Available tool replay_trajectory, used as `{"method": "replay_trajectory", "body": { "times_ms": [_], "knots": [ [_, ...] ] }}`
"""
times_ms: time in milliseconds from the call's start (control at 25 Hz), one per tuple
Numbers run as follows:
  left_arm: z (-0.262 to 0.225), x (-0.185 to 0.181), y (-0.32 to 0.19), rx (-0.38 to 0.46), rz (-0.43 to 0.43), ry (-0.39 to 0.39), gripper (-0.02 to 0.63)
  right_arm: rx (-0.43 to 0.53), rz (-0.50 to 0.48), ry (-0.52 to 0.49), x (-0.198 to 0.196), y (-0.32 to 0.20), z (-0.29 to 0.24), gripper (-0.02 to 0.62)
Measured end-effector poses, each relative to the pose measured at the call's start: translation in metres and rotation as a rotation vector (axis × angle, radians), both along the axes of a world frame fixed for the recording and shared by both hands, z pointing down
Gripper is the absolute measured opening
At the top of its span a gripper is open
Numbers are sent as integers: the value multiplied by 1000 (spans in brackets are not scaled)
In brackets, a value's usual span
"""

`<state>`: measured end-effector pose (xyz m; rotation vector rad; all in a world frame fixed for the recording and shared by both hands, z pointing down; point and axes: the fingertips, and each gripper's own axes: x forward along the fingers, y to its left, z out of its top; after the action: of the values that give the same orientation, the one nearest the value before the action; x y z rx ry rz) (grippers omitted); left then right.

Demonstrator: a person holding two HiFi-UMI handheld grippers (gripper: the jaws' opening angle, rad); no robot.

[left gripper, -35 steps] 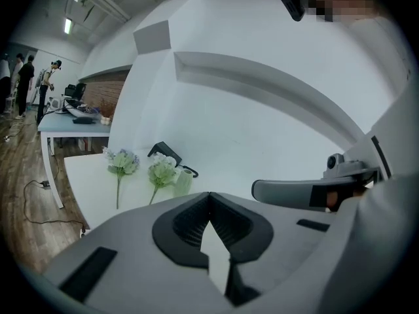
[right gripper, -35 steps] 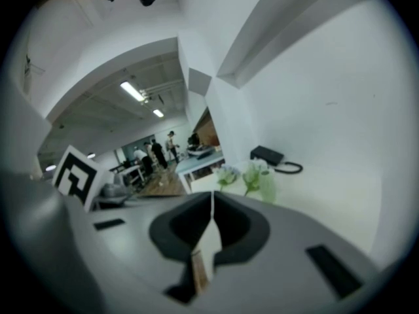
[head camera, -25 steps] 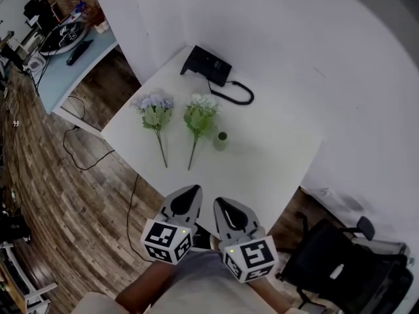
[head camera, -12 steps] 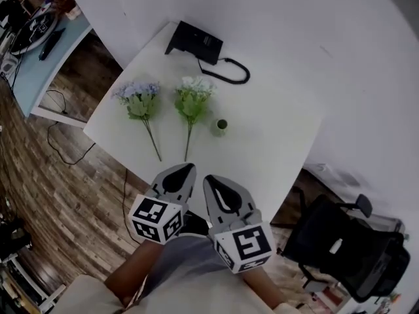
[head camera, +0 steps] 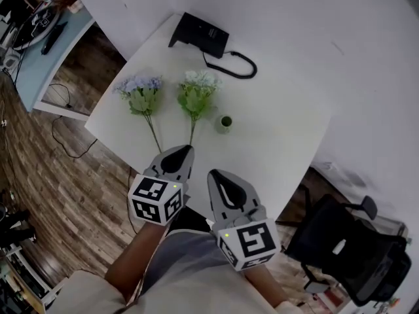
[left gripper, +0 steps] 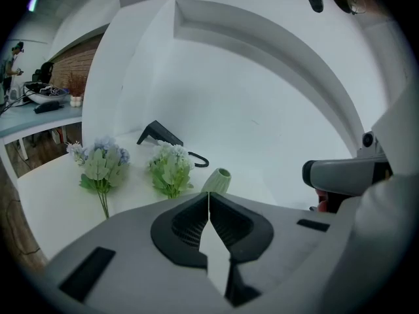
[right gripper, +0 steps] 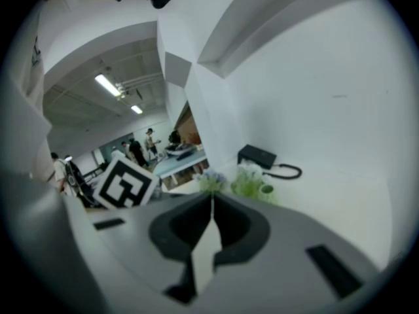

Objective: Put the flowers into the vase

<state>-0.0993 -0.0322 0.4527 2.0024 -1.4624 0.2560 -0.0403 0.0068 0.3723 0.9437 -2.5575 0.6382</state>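
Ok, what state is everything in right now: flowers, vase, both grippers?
Purple flowers: lying flat on the table, not in the vase.
White flowers: lying flat, beside the vase.
Vase: upright, empty.
Left gripper: fingers shut, holding nothing.
Right gripper: fingers shut, holding nothing.

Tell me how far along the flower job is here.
Done: nothing; the vase holds no flowers. In hand: nothing; the left gripper and right gripper are shut and empty near the table edge. Left: the purple bunch and the white bunch lie on the table, both to go in.
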Motion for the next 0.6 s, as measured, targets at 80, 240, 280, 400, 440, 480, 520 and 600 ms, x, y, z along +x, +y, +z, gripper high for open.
{"method": "replay_trajectory", "body": {
  "times_ms": [80,240,280,400,440,480,520,600],
  "knots": [
    [4,-1,-5,-10,-3,-7,28,-2,-1,-5,-2,-5,0,25],
    [14,-5,-15,-31,-17,-17,28,-11,-11,-11,-6,-12,3,25],
    [18,-7,-18,-39,-20,-17,28,-13,-12,-10,-7,-13,4,25],
    [29,-12,-27,-68,-29,-12,28,-16,-11,-4,-10,-19,7,25],
    [32,-14,-30,-77,-32,-12,28,-16,-10,-1,-11,-21,8,25],
    [36,-16,-33,-84,-35,-13,29,-17,-10,3,-11,-22,9,25],
    [38,-17,-36,-90,-37,-17,29,-17,-9,7,-12,-24,10,25],
    [44,-20,-42,-101,-40,-26,29,-19,-7,11,-14,-29,12,25]
  ]
}}
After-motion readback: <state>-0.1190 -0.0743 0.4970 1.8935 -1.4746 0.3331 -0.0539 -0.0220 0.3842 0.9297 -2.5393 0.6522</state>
